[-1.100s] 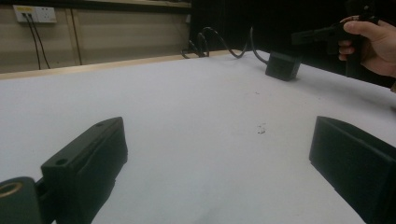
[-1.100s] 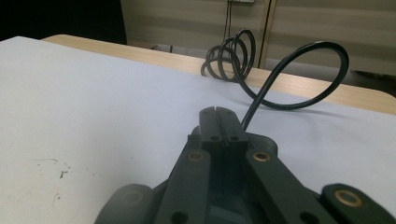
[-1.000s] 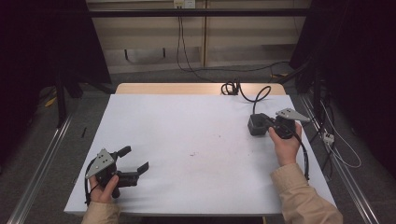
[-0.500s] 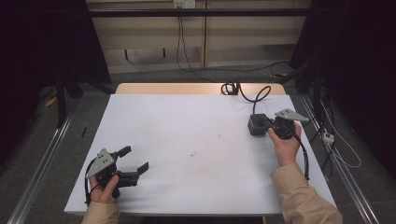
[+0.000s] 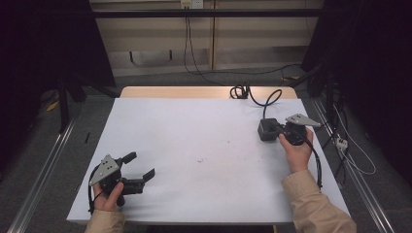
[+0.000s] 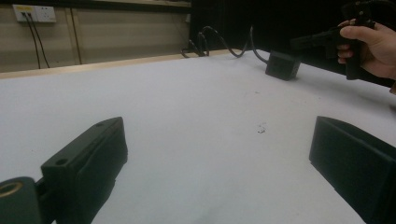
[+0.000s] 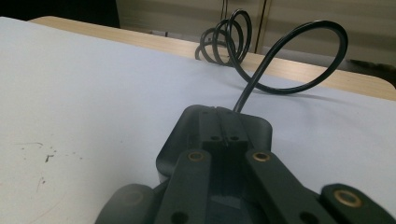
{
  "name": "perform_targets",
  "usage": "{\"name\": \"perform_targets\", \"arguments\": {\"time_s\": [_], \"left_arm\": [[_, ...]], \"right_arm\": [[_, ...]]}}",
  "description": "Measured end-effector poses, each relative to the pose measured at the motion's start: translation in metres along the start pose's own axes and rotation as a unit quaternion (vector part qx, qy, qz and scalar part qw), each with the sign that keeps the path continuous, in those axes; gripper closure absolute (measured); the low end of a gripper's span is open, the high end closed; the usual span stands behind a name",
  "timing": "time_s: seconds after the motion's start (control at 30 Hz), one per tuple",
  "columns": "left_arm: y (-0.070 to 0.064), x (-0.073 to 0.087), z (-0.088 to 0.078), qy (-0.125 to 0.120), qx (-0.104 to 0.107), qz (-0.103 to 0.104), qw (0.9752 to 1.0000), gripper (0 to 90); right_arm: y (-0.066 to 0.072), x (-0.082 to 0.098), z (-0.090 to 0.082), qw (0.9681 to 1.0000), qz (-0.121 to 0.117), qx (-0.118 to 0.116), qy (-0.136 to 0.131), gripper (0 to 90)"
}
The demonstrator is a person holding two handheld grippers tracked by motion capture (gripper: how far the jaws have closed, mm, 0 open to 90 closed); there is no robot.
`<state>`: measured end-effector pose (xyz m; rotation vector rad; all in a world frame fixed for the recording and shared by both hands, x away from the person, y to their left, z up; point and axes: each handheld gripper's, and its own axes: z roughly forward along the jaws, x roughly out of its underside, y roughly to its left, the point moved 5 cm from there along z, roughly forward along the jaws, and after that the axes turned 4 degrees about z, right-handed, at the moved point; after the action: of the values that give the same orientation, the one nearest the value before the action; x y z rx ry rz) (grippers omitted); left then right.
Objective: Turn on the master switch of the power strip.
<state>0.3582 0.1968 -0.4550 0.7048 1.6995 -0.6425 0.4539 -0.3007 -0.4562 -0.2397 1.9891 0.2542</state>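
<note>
Matte black box [image 5: 267, 129], boxy with rounded corners, sat near the desk's [image 5: 204, 131] right edge, touching the clenched right gripper [image 5: 273, 131]. Left gripper [image 5: 141, 166] gaped over bare white surface at the near-left corner.

Both sleeves [image 5: 318, 204] are beige, perhaps tan in this dim light. Each black gripper carries a grey three-cornered plate [image 5: 302, 119] and a trailing black cable [image 5: 317, 162]. Brass-coloured rivets [image 7: 261, 157] stud the right gripper's linkage.

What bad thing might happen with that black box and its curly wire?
The right gripper is shut over the black box. Its cable loops back to a coil at the table's far edge, so pulling the box away might tug or snag the cable. The grip may be shallow, so the box might slip.
</note>
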Motion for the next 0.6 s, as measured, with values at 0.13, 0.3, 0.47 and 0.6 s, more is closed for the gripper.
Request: {"name": "perform_targets", "arguments": {"time_s": [0.13,0.3,0.47,0.6], "left_arm": [[-0.0001,0.0000,0.0001,0.000,0.000,0.000,1.0000,3.8],[0.0000,0.0000,0.0000,0.000,0.000,0.000,1.0000,3.8],[-0.0002,-0.0004,-0.0002,-0.001,-0.001,0.001,1.0000,3.8],[-0.0006,-0.0007,-0.0006,-0.001,0.000,0.003,1.0000,3.8]], "right_arm": [[-0.0005,0.0003,-0.0003,1.0000,0.001,0.001,0.001,90.0],[-0.0002,0.0009,0.0002,1.0000,0.000,0.002,0.000,90.0],[0.0018,0.0027,0.0015,1.0000,0.001,-0.003,-0.007,90.0],[0.0038,0.0037,0.0025,0.9999,-0.007,-0.001,-0.011,90.0]]}}
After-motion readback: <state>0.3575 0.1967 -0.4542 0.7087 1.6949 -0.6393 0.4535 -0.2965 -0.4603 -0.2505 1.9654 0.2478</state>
